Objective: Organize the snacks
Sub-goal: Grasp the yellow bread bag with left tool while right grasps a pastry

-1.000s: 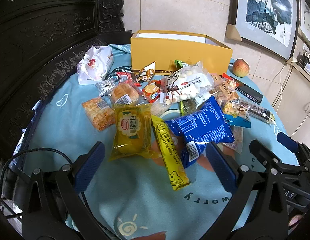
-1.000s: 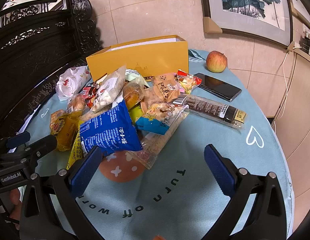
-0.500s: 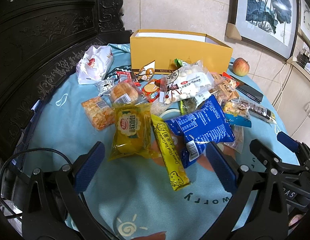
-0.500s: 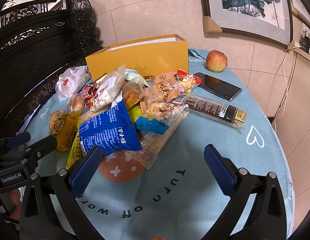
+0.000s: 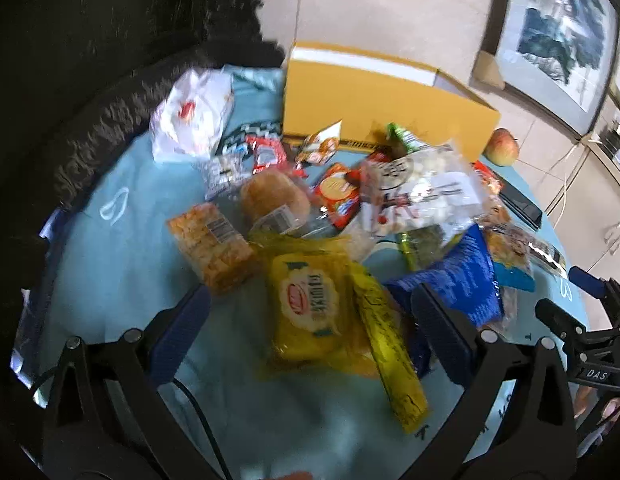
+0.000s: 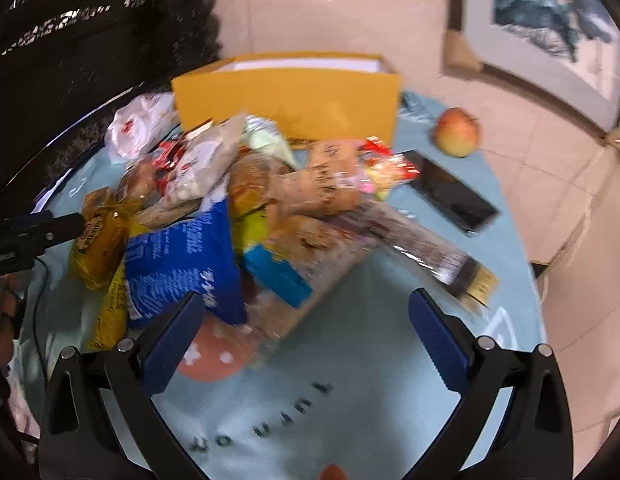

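Note:
A heap of snack packets lies on a round table with a light blue cloth (image 5: 122, 264). My left gripper (image 5: 310, 328) is open, its fingers on either side of a yellow cake packet (image 5: 310, 308) and a long yellow bar (image 5: 389, 356). A blue bag (image 5: 457, 288) (image 6: 182, 268) lies to the right of them. My right gripper (image 6: 306, 328) is open, low over the cloth at the near edge of the heap, by the blue bag and a clear packet with a blue label (image 6: 294, 264). An open yellow box (image 5: 381, 108) (image 6: 290, 100) stands behind the heap.
A white bag (image 5: 194, 116) lies at the far left. An apple (image 6: 457, 132) and a black phone (image 6: 453, 196) sit at the far right. A long dark bar (image 6: 433, 256) lies to the right of the heap. Dark carved furniture (image 5: 110, 40) borders the left; a tiled wall stands behind.
Both grippers have moved forward and down toward the heap; the views are blurred. The left now straddles the yellow packets. Nothing has been grasped.

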A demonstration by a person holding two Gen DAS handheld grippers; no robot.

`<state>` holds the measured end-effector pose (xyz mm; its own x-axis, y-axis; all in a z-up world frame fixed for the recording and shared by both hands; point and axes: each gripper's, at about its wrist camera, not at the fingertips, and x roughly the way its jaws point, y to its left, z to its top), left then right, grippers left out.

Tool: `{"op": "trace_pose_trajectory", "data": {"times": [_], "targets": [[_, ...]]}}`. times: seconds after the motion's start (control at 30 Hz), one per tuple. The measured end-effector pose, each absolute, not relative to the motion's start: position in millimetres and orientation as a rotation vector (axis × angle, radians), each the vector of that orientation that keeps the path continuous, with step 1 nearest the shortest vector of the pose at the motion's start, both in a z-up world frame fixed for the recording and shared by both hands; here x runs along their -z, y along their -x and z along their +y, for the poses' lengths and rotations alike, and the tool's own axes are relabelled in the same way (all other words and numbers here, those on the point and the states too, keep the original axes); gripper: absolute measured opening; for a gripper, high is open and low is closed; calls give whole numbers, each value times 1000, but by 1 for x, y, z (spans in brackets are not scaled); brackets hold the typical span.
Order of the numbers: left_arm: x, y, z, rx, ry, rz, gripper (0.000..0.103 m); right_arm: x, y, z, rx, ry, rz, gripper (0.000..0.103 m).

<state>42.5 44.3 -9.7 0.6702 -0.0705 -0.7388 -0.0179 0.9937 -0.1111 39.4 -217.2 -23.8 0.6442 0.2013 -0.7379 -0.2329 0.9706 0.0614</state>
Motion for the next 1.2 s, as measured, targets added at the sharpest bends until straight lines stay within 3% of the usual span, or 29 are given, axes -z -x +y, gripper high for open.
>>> {"op": "trace_pose_trajectory", "data": {"times": [0.17, 0.3, 0.53, 0.57, 0.6, 0.63, 0.67, 0.7, 0.93, 1.2], "targets": [[12, -60, 56, 9, 142, 869, 101, 41, -82, -192, -184, 154, 911, 102], [25, -73, 60, -27, 134, 908, 101, 55, -99, -208, -201, 16, 918, 102], [66, -82, 34, -11, 66, 1018, 100, 55, -93, -210, -237, 31, 888, 102], [68, -83, 32, -4, 73, 1023, 97, 54, -93, -211, -238, 30, 889, 102], [69, -85, 31, -12, 78, 1024, 85, 53, -93, -212, -239, 26, 887, 102], [68, -86, 30, -37, 67, 1008, 66, 52, -91, -213, -232, 23, 882, 102], [66, -87, 29, -63, 54, 996, 61, 50, -91, -216, -218, 22, 876, 102], [64, -87, 29, -65, 52, 987, 38, 49, -91, -218, -208, 21, 873, 102], [35, -68, 31, -43, 34, 882, 36, 36, -86, -251, -184, -27, 823, 102], [16, -50, 39, -10, 75, 833, 36, 52, -93, -227, -165, -24, 911, 98]]}}
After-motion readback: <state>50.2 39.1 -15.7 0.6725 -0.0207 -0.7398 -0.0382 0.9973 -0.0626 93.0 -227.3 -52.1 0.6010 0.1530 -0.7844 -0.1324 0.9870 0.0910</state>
